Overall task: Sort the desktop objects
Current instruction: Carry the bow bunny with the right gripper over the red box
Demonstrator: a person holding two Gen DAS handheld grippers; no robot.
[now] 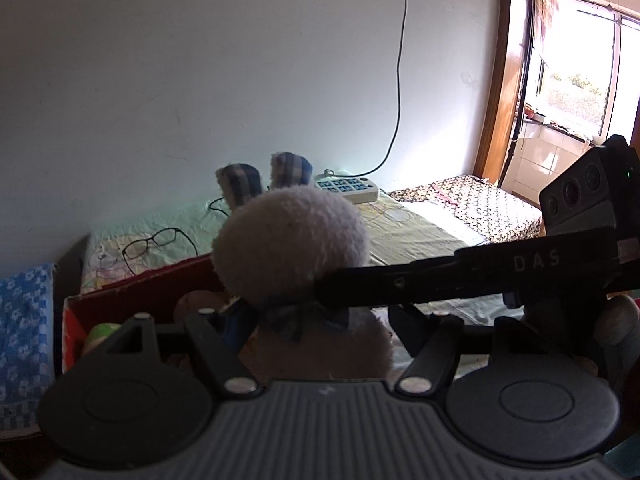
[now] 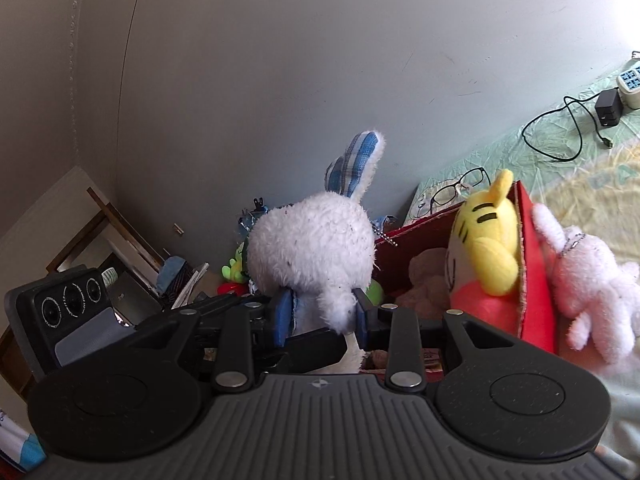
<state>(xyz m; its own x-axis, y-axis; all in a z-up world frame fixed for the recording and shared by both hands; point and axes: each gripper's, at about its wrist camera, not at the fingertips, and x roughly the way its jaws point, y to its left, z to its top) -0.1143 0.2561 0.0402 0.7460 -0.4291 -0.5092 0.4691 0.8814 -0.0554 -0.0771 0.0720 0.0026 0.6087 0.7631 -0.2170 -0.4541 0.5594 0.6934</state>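
Midway, both tools clamp the white rabbit plush, right tool at its neck, left tool on its body, above the red box holding a yellow tiger plush; a pink-white plush remains outside.

The bed carries everything, covered by a pale green and yellow printed sheet. Far against the wall lies a white power strip with a black adapter and its looped cable just beside it. Black-framed glasses lie on the sheet behind a red cardboard box, and a white plush toy leans against the box's right wall.
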